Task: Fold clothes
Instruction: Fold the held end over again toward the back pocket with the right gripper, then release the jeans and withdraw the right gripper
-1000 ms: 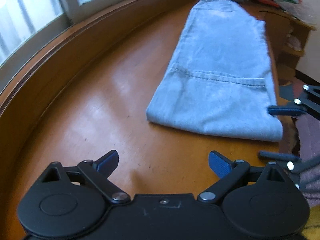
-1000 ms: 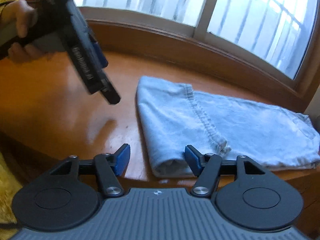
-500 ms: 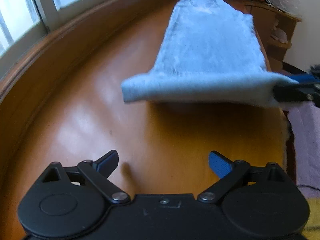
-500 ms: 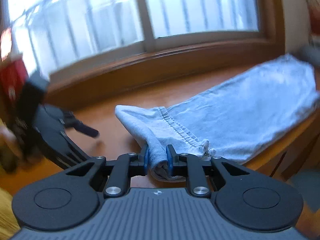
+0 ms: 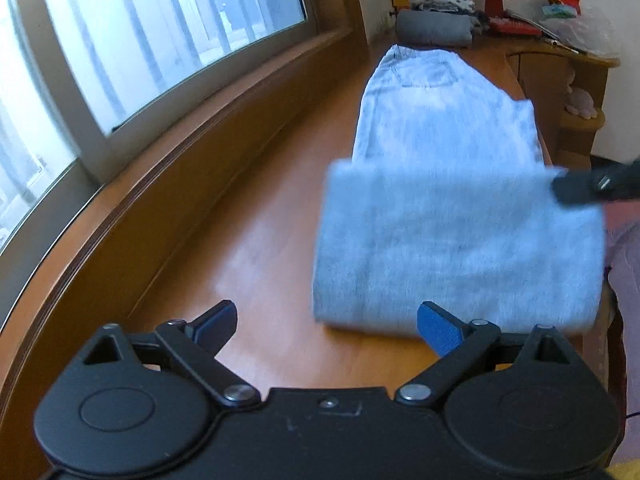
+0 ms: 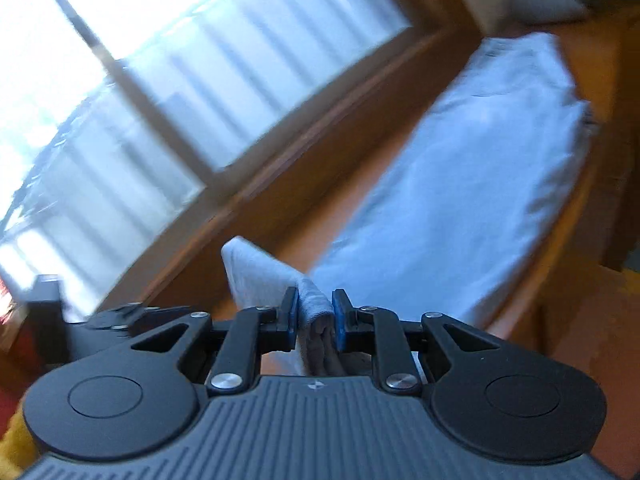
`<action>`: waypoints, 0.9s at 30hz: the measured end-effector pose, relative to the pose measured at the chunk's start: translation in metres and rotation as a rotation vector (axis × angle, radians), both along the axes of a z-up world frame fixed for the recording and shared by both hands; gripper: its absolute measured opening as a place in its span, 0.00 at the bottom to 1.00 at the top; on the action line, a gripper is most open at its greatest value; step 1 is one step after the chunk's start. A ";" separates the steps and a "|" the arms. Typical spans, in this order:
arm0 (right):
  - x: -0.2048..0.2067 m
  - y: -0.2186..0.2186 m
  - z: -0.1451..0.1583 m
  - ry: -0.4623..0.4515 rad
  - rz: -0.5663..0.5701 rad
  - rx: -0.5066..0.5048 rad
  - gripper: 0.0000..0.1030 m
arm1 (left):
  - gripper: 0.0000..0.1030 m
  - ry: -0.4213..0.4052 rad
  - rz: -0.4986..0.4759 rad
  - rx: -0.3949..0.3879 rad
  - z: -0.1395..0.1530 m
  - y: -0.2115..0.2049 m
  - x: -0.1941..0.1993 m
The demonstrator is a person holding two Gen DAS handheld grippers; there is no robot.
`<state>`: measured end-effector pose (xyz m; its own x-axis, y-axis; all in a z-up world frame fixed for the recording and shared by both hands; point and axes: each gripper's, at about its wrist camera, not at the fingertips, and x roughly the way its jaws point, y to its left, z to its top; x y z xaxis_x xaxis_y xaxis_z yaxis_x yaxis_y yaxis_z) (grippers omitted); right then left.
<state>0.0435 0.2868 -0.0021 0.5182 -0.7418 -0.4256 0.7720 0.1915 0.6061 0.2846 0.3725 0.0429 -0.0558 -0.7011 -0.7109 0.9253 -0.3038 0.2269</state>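
Bare table [image 5: 256, 264] lay left of the jeans [image 5: 444, 120], whose right edge overhung. The right gripper [image 6: 315, 314], clenched on the hem, had lifted it higher than a half-second before; the left gripper [image 5: 326, 318] stayed spread, empty.

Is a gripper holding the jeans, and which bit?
Yes. The right gripper is shut on the jeans, pinching a corner of the leg end and lifting it over. The left gripper is open, holding nothing.
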 end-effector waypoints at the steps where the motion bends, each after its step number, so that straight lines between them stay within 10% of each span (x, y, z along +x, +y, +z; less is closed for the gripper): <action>1: -0.003 -0.009 -0.006 0.025 -0.010 0.007 0.18 | 0.94 0.002 -0.002 0.000 0.000 -0.007 -0.005; 13: -0.003 -0.045 -0.036 0.309 0.009 0.016 0.36 | 0.94 -0.076 -0.079 0.124 -0.045 -0.070 -0.059; 20: 0.026 -0.006 -0.010 0.423 0.133 -0.168 0.36 | 0.98 -0.024 -0.058 0.149 -0.050 -0.076 -0.048; 27: 0.042 -0.011 -0.033 0.494 0.165 -0.082 0.39 | 0.96 -0.045 -0.078 0.088 -0.030 -0.057 -0.023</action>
<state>0.0854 0.2753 -0.0348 0.3829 -0.7086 -0.5927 0.9176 0.3661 0.1550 0.2621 0.3150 0.0133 -0.0748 -0.6309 -0.7722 0.8875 -0.3953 0.2370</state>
